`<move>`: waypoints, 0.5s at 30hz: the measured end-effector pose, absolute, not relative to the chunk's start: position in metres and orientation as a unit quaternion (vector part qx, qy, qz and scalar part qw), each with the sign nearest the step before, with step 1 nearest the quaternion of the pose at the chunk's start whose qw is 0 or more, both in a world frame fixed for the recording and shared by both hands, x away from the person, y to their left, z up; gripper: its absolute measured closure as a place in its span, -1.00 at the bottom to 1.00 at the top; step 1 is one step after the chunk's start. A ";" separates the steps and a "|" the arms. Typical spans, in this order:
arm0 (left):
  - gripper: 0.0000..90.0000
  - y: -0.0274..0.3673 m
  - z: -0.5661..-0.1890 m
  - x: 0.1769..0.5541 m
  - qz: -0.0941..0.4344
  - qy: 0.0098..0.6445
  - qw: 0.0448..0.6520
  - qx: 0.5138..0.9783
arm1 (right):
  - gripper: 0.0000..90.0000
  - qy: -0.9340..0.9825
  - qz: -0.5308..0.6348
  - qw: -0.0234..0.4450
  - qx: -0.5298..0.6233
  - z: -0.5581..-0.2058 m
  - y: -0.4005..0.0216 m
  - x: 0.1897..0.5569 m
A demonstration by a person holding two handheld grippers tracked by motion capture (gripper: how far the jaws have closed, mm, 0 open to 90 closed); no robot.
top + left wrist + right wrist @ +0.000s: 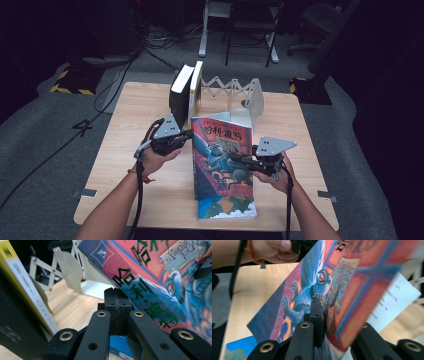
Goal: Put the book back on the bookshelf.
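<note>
Upright before the folding book rack [235,95], a stiff, fairly heavy illustrated paperback [220,155] is steadied: left hand-held gripper [186,135] pressed shut at its spine, right hand-held gripper [239,159] clamping its cover edge.

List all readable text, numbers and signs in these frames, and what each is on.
"5" in a diamond: spine of the red book, left gripper view.
"哈利·波特": large green characters on that spine and, in the high view, on its cover.
"4": marked on the grey floor left of the table.
Unreadable, too small or blurred: cover subtitle, white inner flap, spine of the yellow-and-white book.
</note>
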State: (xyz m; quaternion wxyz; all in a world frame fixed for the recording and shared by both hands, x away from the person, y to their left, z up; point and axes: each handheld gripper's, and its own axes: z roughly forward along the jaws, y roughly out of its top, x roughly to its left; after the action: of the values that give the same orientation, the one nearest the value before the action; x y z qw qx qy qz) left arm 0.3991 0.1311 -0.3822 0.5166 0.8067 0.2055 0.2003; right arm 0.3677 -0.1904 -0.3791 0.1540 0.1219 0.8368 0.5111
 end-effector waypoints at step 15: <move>0.98 0.123 -0.366 0.371 0.218 0.171 0.518 0.809 | 0.87 0.811 0.534 0.222 0.090 -0.387 -0.205 0.330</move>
State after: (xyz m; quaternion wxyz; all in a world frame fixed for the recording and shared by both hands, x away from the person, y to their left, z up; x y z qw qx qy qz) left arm 0.3707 0.1232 -0.3663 0.5181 0.8091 0.1714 0.2180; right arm 0.3304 -0.2045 -0.3870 0.2220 0.0901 0.8106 0.5344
